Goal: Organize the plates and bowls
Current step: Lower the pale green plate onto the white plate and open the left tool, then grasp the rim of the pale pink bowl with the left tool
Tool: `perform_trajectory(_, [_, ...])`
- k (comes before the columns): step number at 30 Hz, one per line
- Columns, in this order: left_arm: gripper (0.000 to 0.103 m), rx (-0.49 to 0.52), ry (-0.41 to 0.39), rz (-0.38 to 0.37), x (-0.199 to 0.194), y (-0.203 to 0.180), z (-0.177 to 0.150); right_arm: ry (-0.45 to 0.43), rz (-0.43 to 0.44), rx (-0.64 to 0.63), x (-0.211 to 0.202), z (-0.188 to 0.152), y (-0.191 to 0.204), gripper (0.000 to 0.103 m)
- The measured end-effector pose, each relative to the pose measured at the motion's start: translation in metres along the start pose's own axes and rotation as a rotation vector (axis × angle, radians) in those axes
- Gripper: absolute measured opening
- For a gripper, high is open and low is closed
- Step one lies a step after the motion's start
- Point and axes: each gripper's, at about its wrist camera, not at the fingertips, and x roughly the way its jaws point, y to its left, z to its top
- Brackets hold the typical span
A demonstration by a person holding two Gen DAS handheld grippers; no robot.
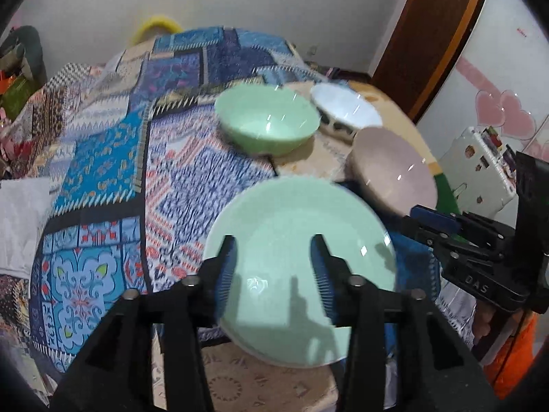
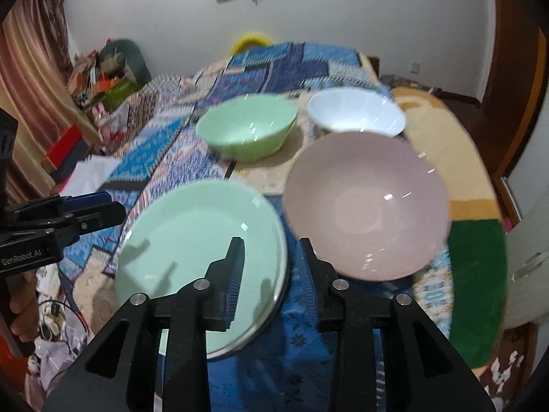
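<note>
A mint green plate (image 1: 295, 261) lies on the patterned cloth, right under my left gripper (image 1: 274, 257), which is open and empty above it. The plate also shows in the right wrist view (image 2: 192, 240). A pink bowl (image 2: 367, 206) sits to its right, just ahead of my right gripper (image 2: 271, 257), which is open and empty over the gap between plate and bowl. Farther back stand a green bowl (image 2: 245, 127) and a white bowl (image 2: 357, 111). The pink bowl (image 1: 394, 168), green bowl (image 1: 267, 120) and white bowl (image 1: 346, 108) also appear in the left wrist view.
The surface is covered by a blue patchwork cloth (image 1: 113, 158) and a beige, orange and green mat (image 2: 456, 171). Clutter lies beyond the left edge (image 2: 103, 79). A wooden door (image 1: 435, 34) and a white cabinet (image 1: 480, 168) stand to the right.
</note>
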Motion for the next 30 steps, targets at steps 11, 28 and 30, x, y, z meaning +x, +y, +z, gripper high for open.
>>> perform_trajectory(11, [0.089,0.056,-0.110,-0.007,-0.003,-0.048,0.044,-0.121,-0.118,0.079,-0.034,0.016,-0.052,0.067])
perform_trajectory(28, [0.090,0.080,0.052,-0.040,0.118,-0.087,0.071,-0.016,-0.131,0.235,0.022,0.000,-0.118,0.068])
perform_trajectory(30, [0.088,0.079,0.063,-0.043,0.126,-0.088,0.071,-0.008,-0.120,0.252,0.028,-0.002,-0.122,0.060])
